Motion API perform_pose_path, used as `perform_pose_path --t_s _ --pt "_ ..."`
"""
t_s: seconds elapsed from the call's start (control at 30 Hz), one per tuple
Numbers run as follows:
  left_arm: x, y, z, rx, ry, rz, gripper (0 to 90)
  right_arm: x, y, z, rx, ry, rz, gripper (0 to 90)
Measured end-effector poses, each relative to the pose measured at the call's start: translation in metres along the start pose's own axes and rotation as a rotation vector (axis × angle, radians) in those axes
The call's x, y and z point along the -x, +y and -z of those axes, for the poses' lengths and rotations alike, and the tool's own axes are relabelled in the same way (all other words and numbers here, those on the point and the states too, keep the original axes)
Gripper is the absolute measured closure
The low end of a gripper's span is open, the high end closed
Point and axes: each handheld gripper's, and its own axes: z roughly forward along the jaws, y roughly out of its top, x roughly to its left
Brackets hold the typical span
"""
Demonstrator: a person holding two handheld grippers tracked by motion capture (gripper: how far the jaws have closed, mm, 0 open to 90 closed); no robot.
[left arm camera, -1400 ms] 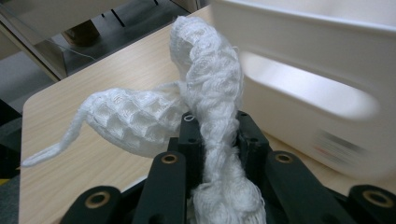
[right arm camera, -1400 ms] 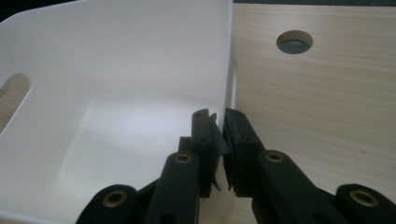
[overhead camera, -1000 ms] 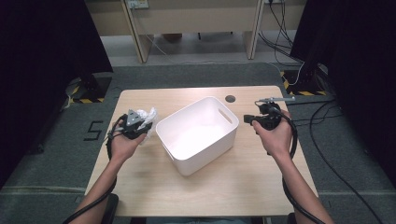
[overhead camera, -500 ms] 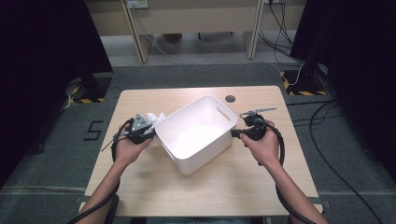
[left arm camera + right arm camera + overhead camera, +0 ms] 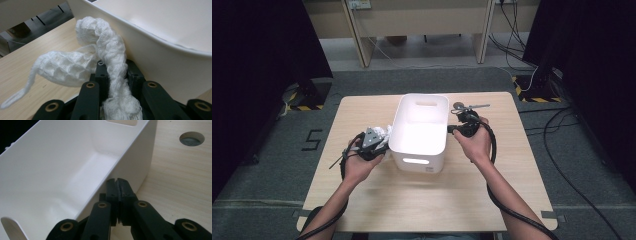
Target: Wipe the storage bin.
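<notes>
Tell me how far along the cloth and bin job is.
Done: the left gripper is shut on the white cloth, beside the white bin. In hand: the right gripper, shut with nothing between its jaws, sits at the bin's opposite wall. Left: the bin holds nothing yet.

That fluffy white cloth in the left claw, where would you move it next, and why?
Probably lift it over the rim and into the white plastic bin. The left claw is shut on the white waffle-knit cloth, which lies against the bin's outer wall, still outside it, and the inside of the bin looks bare. The right claw, shut on nothing, sits at the opposite wall.
</notes>
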Motion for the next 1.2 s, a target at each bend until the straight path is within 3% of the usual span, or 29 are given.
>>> perform_pose_path --t_s 0.07,0.23,0.3,0.37,0.4,0.5,0.7,0.77,0.83,0.97,1.13,1.17,1.2 --pt "0.002 0.002 -0.003 -0.002 -0.002 -0.005 75.3 0.001 0.000 0.000 0.009 -0.020 0.012 87.9" --pt "0.004 0.006 -0.003 -0.015 0.001 0.002 75.1 0.008 -0.002 0.007 0.018 -0.032 -0.022 83.1" --pt "0.004 0.006 0.004 -0.012 0.018 -0.020 75.0 0.007 -0.004 0.014 0.034 -0.023 -0.030 81.0" --pt "0.006 0.005 0.008 -0.016 0.018 -0.007 74.9 0.006 -0.006 0.018 0.047 -0.023 -0.033 80.7" --pt "0.009 0.003 0.016 -0.010 0.042 -0.032 74.7 0.004 -0.007 0.026 0.065 -0.015 -0.032 79.5" --pt "0.016 0.001 0.024 -0.017 0.039 -0.037 74.7 -0.003 -0.010 0.033 0.083 0.000 -0.028 76.9" --pt "0.035 -0.006 0.045 0.018 0.030 -0.070 74.7 -0.013 -0.010 0.038 0.100 0.011 -0.017 73.9" --pt "0.040 -0.008 0.050 0.036 0.027 -0.073 74.8 -0.014 -0.010 0.037 0.089 0.014 -0.024 73.5" --pt "0.044 -0.009 0.054 0.050 0.022 -0.078 74.8 -0.016 -0.012 0.035 0.073 -0.017 -0.004 73.4" --pt "0.048 -0.011 0.060 0.068 0.015 -0.086 74.9 -0.015 -0.017 0.031 0.047 -0.012 -0.013 72.8" --pt "0.062 -0.016 0.065 0.074 -0.025 -0.144 74.8 -0.018 -0.017 0.028 0.029 -0.010 -0.005 73.8" --pt "0.069 -0.017 0.064 0.067 -0.040 -0.180 74.8 -0.019 -0.017 0.027 0.026 -0.015 -0.003 73.2" --pt "0.071 -0.017 0.062 0.072 -0.053 -0.178 74.8 -0.019 -0.017 0.026 0.024 -0.018 0.000 73.1"
